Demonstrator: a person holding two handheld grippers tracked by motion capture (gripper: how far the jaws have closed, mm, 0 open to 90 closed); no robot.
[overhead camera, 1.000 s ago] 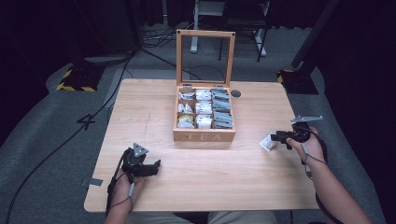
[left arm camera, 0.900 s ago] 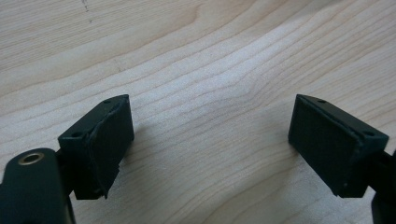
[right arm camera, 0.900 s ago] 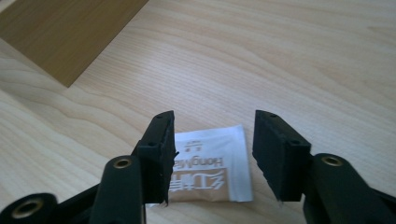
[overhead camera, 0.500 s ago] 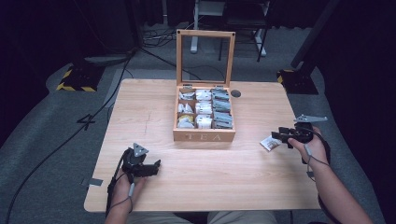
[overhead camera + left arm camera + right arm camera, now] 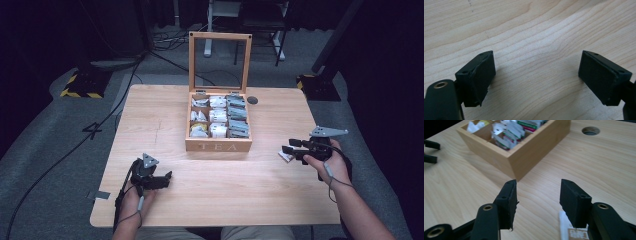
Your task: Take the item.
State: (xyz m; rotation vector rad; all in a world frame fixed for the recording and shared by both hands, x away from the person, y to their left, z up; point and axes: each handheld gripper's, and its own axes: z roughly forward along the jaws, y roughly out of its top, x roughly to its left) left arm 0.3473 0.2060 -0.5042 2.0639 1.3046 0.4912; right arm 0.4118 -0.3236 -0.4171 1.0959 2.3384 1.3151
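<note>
Wooden table, open tea box; both hand-held grippers apart, empty

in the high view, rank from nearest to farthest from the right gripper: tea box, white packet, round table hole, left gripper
1. White packet: on the table just beside the right gripper, at its jaw tips.
2. Tea box: open, mid-table.
3. Round table hole: beyond the box's far right corner.
4. Left gripper: at the table's near left.

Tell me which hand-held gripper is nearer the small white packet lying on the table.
Right. The right hand-held gripper sits directly over the white packet, jaws open. The left hand-held gripper rests far across the table, on the tea box's other side.
</note>
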